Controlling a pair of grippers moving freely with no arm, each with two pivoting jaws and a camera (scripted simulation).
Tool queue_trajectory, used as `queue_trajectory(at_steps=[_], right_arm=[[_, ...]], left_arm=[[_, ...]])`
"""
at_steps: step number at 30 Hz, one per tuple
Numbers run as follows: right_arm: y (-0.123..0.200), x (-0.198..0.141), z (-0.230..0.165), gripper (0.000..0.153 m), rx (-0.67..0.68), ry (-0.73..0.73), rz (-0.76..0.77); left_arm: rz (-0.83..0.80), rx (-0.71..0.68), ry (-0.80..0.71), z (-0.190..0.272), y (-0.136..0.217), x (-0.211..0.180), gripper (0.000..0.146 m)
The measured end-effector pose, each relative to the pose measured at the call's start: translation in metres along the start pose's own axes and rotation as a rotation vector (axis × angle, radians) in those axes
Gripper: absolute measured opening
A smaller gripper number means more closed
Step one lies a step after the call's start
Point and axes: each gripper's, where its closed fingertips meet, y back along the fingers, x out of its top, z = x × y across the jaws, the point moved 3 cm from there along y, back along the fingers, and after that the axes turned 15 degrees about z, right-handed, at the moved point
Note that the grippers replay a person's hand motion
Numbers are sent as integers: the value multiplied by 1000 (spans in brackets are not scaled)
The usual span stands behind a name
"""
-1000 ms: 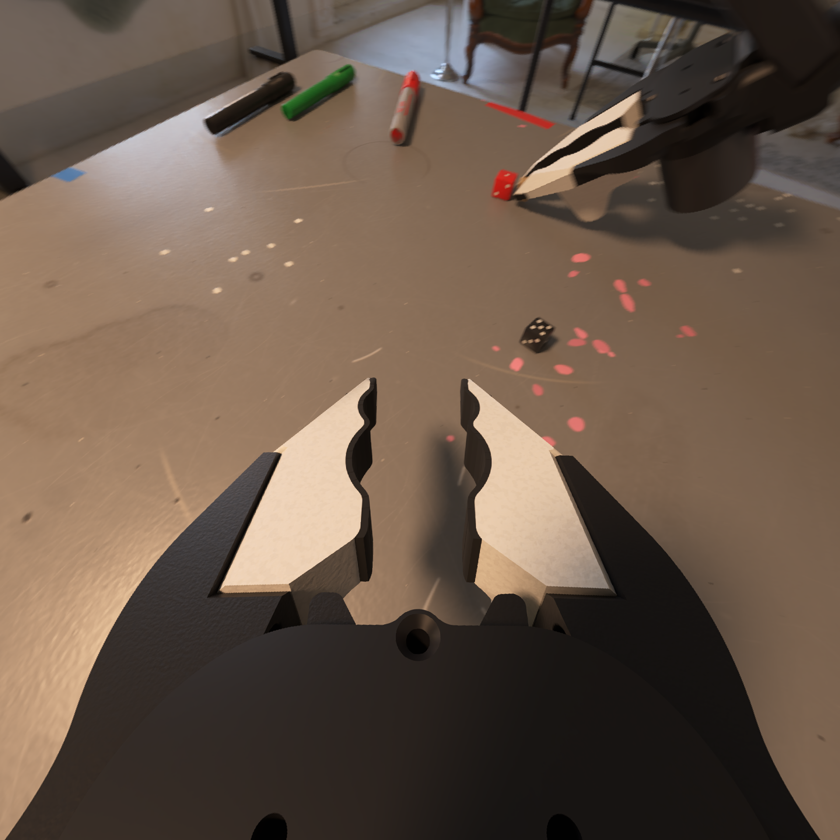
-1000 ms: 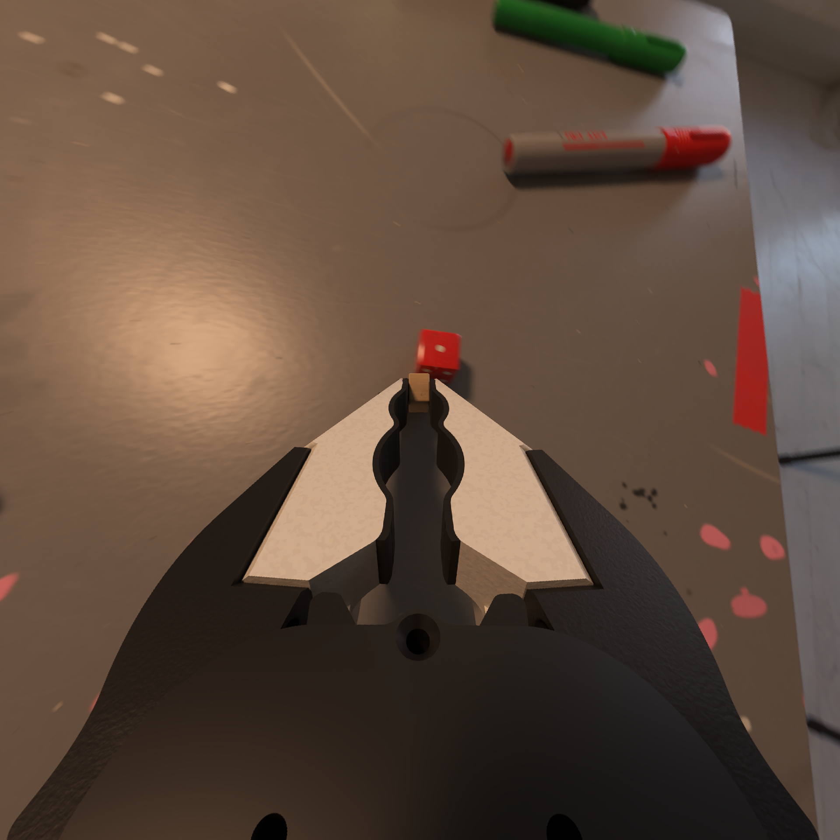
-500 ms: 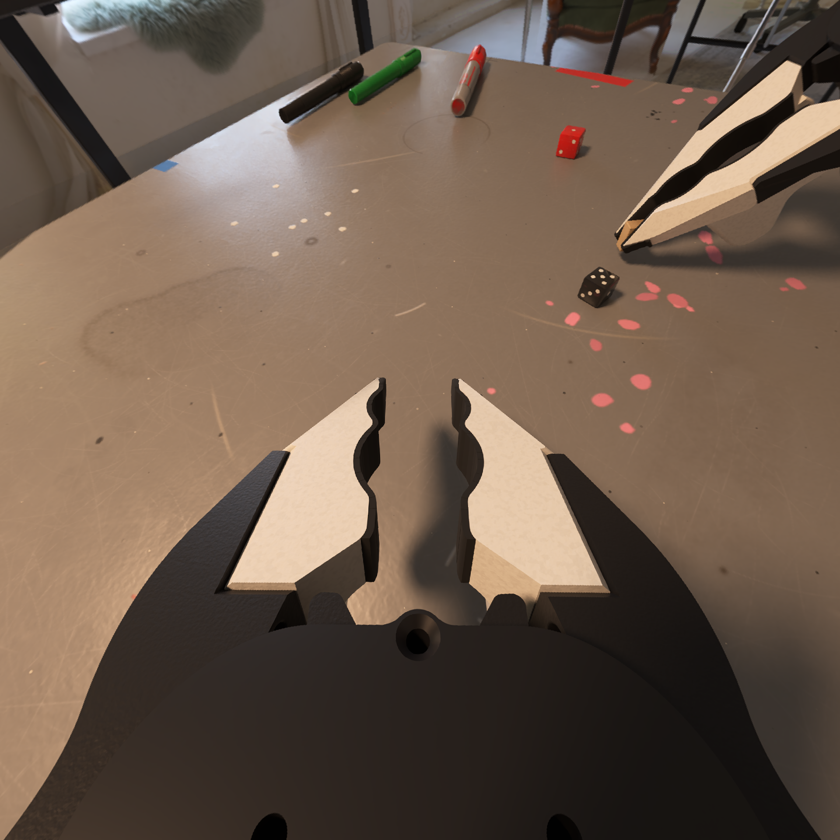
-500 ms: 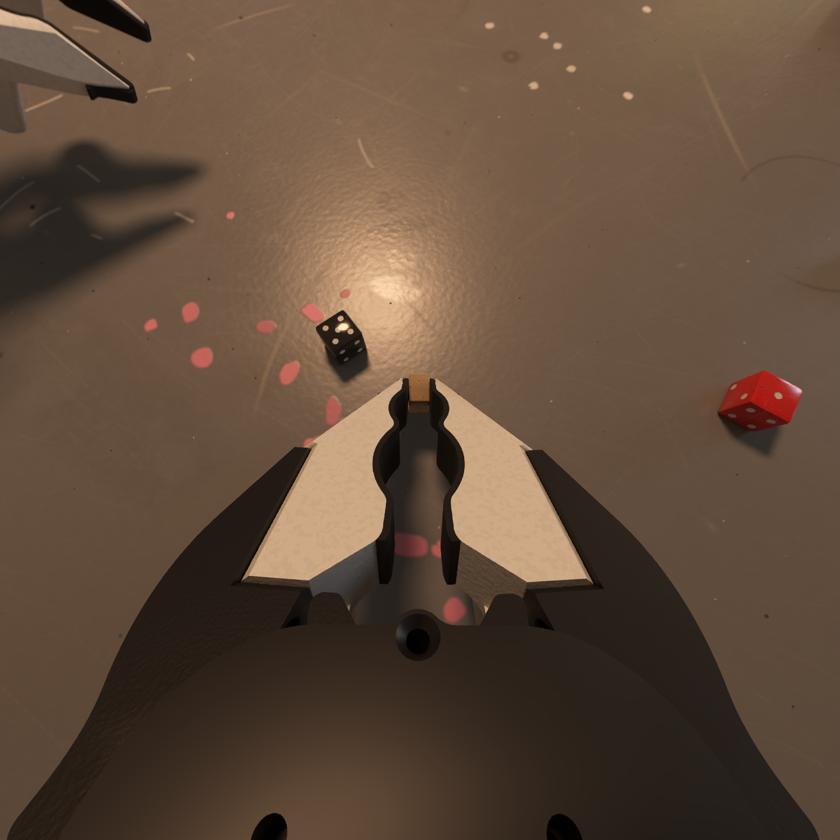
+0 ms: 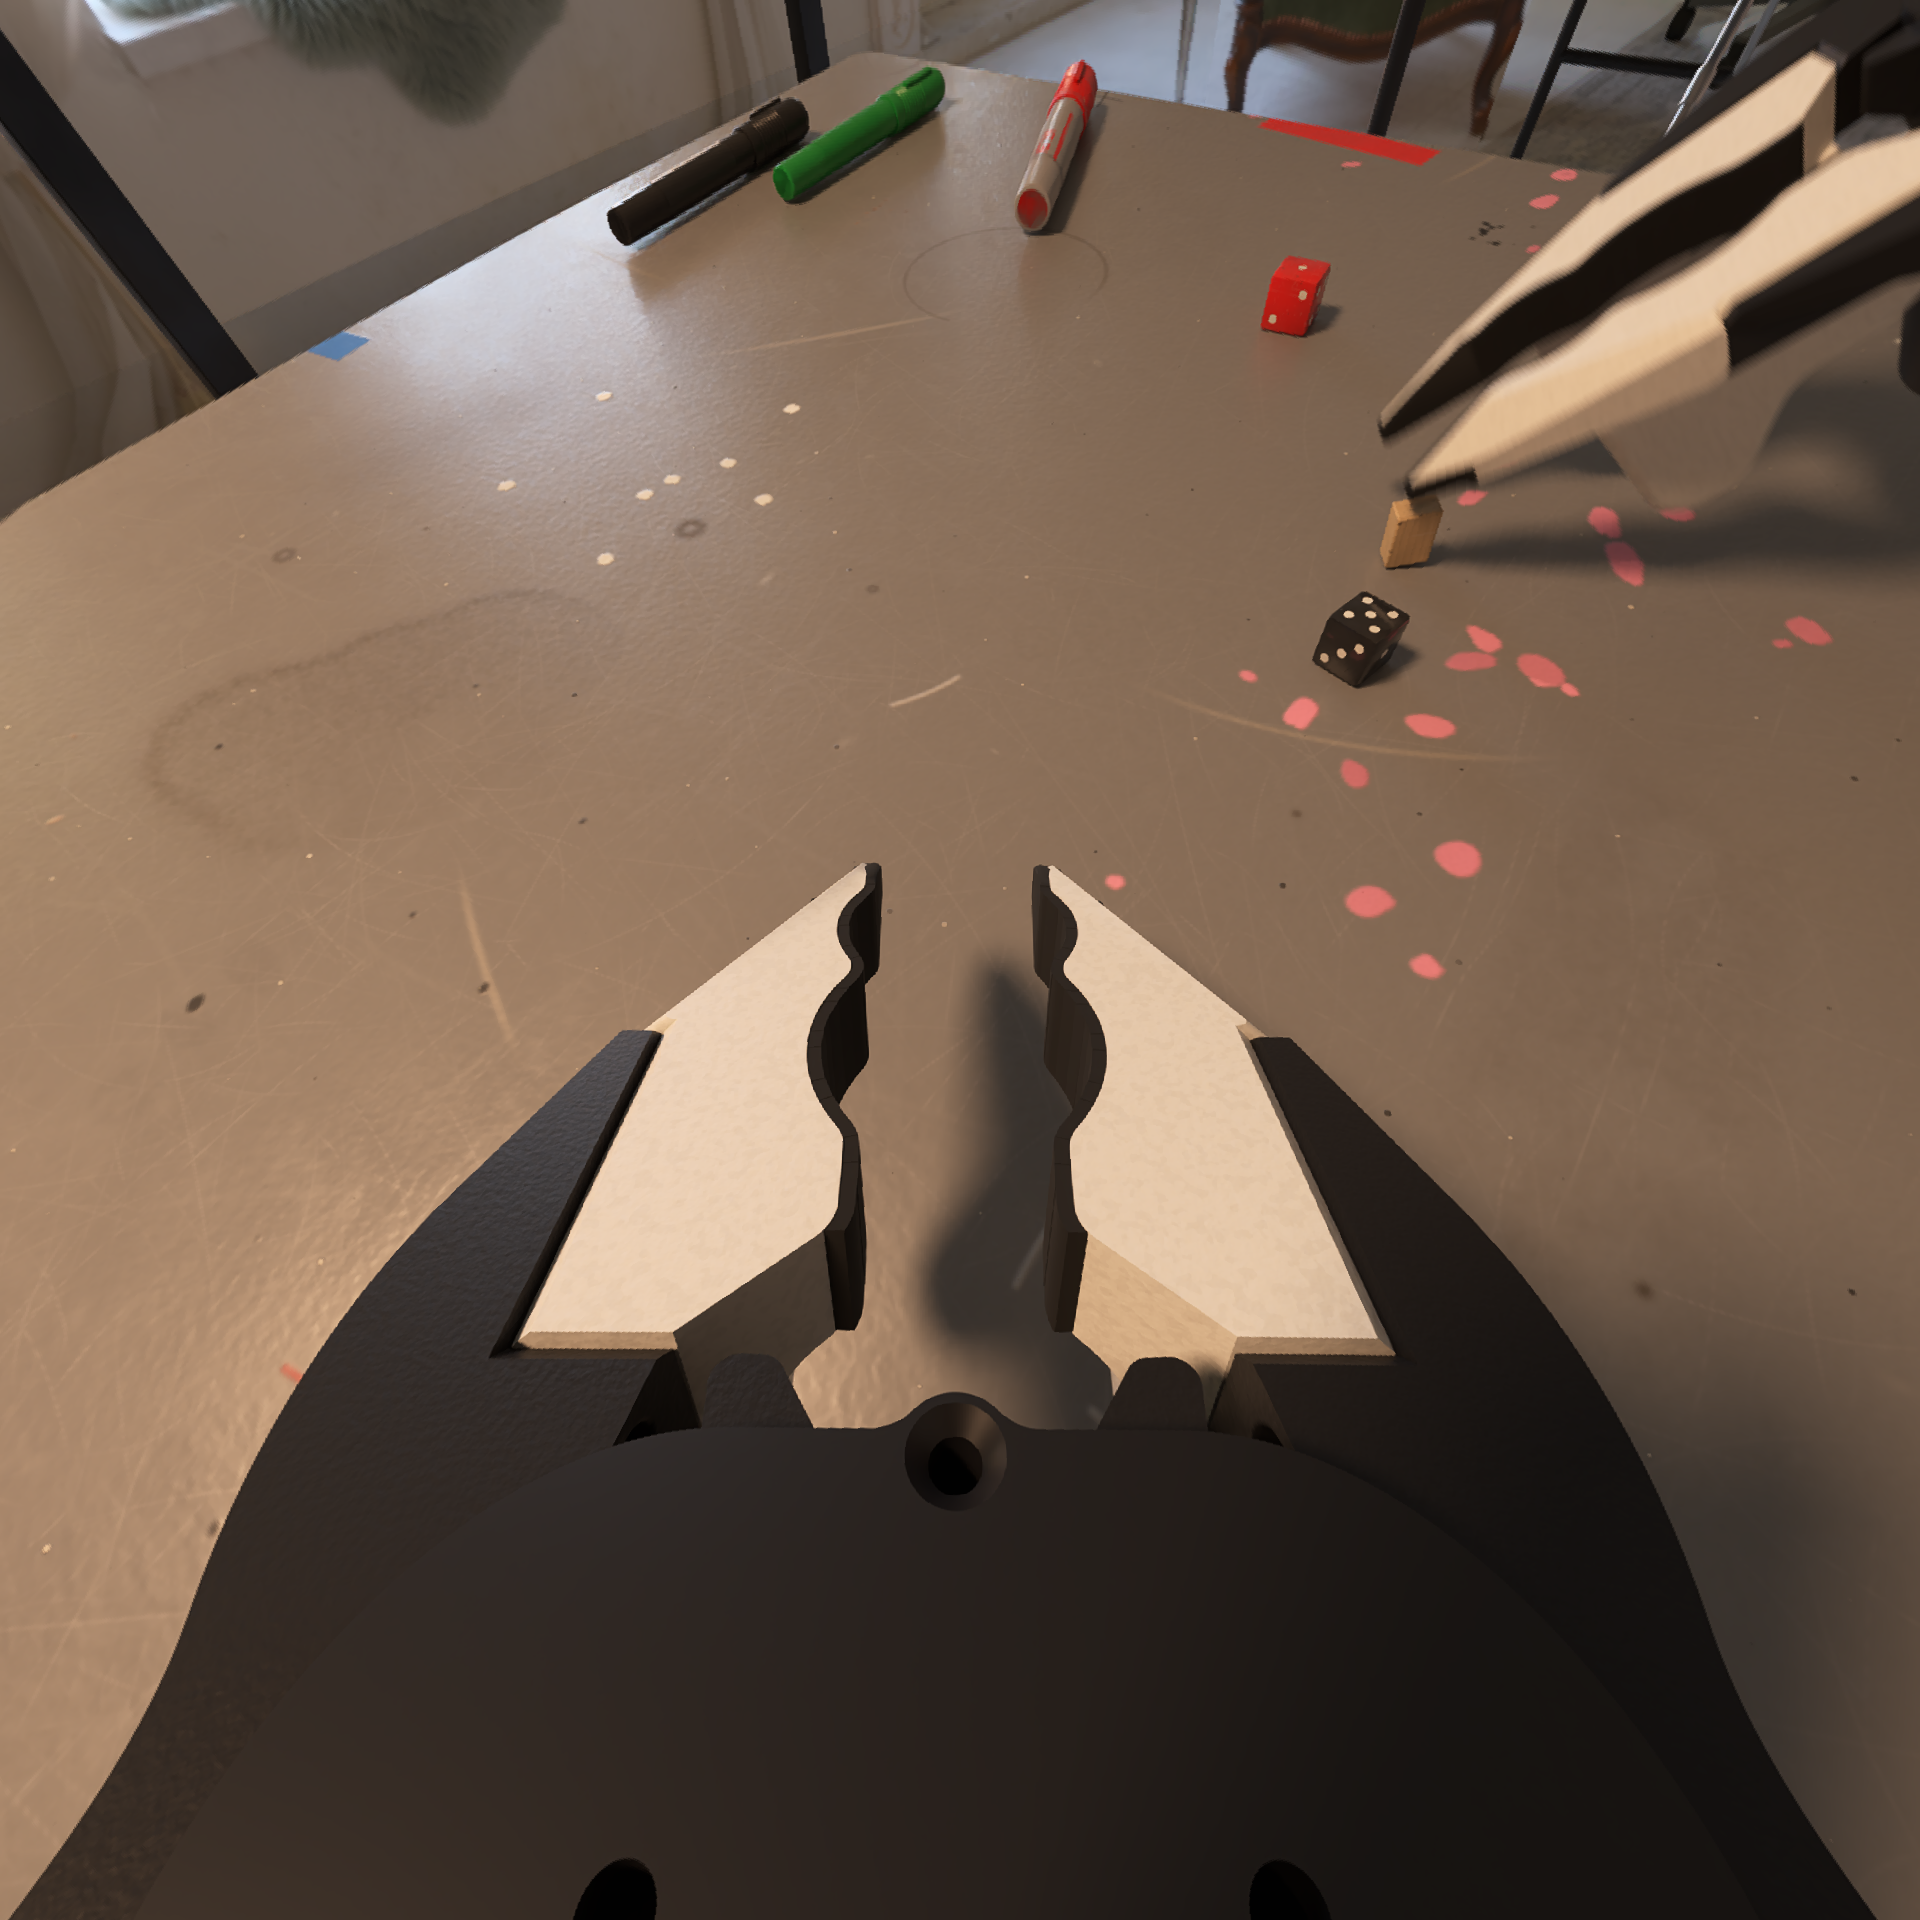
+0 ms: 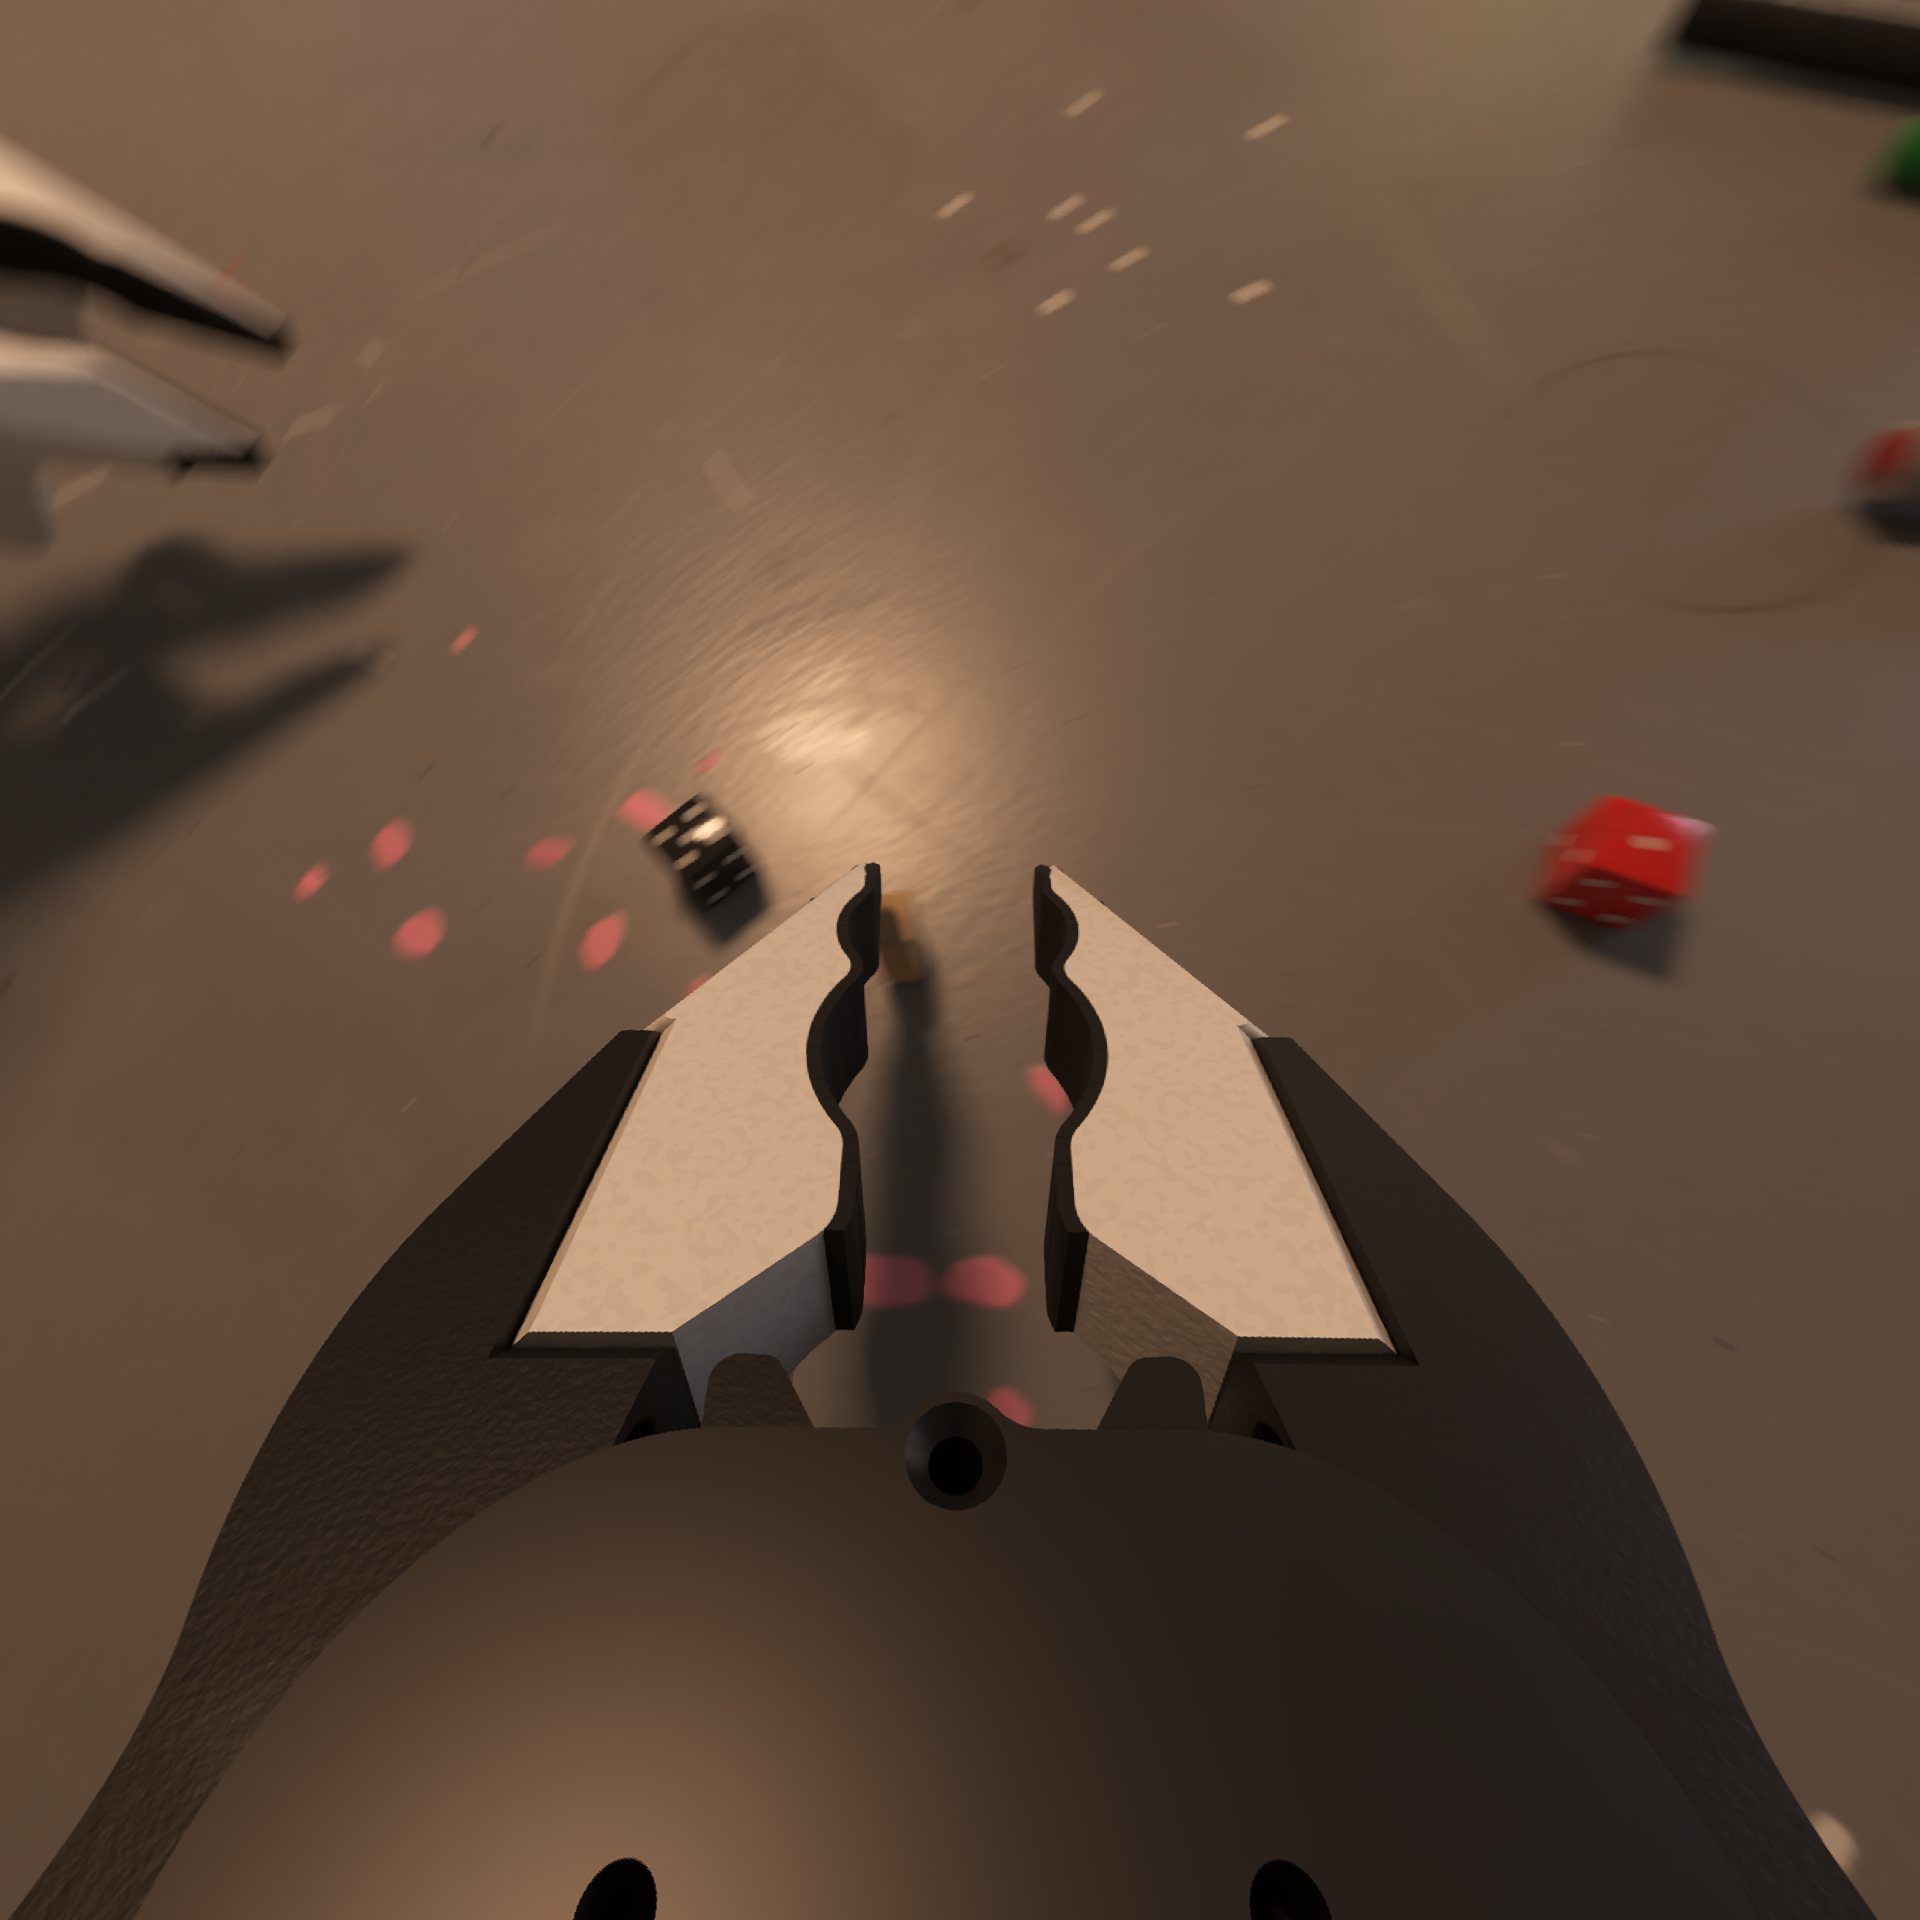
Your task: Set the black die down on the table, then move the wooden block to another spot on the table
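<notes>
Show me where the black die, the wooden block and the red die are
black die [image 5: 1359, 651]: left wrist view, its pipped front face.
wooden block [image 5: 1409, 532]: left wrist view, its lit side.
red die [image 5: 1295, 296]: left wrist view, its front face.

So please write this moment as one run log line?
block: on table, released | black die: on table | right gripper: open, above block | left gripper: open, empty

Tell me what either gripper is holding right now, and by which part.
Nothing. The right gripper is open, the small wooden block standing free on the table under its tips. The left gripper is open and empty.
</notes>
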Motion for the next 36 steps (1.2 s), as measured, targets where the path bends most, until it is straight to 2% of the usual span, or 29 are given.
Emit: queue_trajectory(at_steps=[5, 11, 15, 21, 29, 36], right_arm=[[7, 16, 77, 43, -348, -77, 131], [-1, 8, 114, 47, -490, -16, 43], [-8, 1, 119, 46, -481, -18, -39], [-13, -3, 123, 44, -469, -55, -74], [-14, -3, 123, 19, -450, -75, -77], [-16, -3, 122, 19, -437, -67, -77]], left_arm=[[-3, -4, 9, 0, 0, 0, 29], [-9, 3, 15, -1, -1, -1, 29], [-15, 4, 24, -2, -1, -2, 29], [-38, 4, 41, -4, -3, -4, 29], [-62, 1, 51, -4, -5, -7, 29], [-76, 6, 47, -4, -6, -8, 29]])
